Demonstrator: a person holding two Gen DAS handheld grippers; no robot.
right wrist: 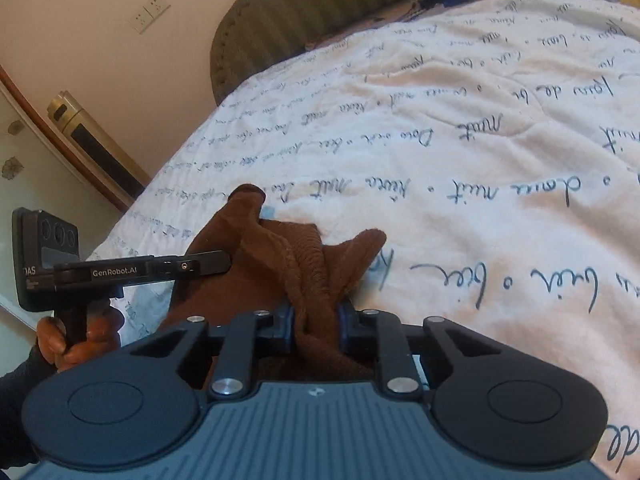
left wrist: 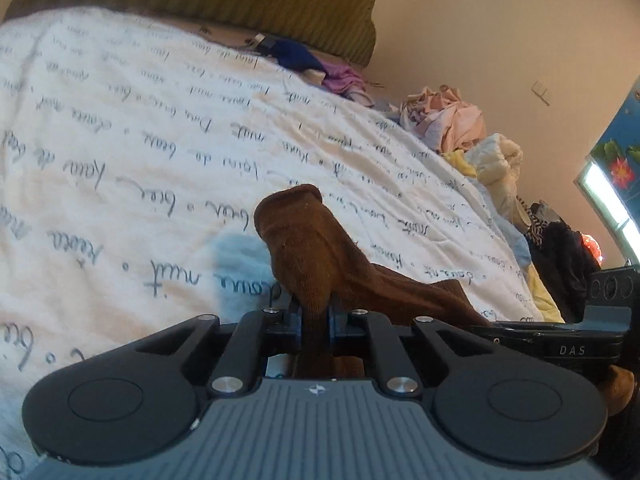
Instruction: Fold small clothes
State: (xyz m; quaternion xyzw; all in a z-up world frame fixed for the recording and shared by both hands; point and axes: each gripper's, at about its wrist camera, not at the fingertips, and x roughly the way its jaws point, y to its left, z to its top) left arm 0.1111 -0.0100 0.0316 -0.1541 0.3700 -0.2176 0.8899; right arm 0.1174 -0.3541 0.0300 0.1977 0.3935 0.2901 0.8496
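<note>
A small brown knitted garment (left wrist: pixel 320 256) is held up above a white bedspread with handwriting print (left wrist: pixel 140 140). My left gripper (left wrist: pixel 314 312) is shut on one end of it, with the cloth bunched between the blue pads. My right gripper (right wrist: pixel 316 320) is shut on the other end of the same brown garment (right wrist: pixel 296 260), which bunches up and hangs to the left toward the other gripper (right wrist: pixel 140 268). The right gripper also shows at the right edge of the left wrist view (left wrist: pixel 560 344). The garment's full shape is hidden by folds.
Heaps of unfolded clothes lie along the bed's far side: pink and white (left wrist: pixel 444 116), pale yellow (left wrist: pixel 496 160), purple and blue (left wrist: pixel 320 64), dark items (left wrist: pixel 560 248). An olive headboard (right wrist: pixel 320 4) stands behind. A gold cylinder (right wrist: pixel 92 136) stands by the wall beside the bed.
</note>
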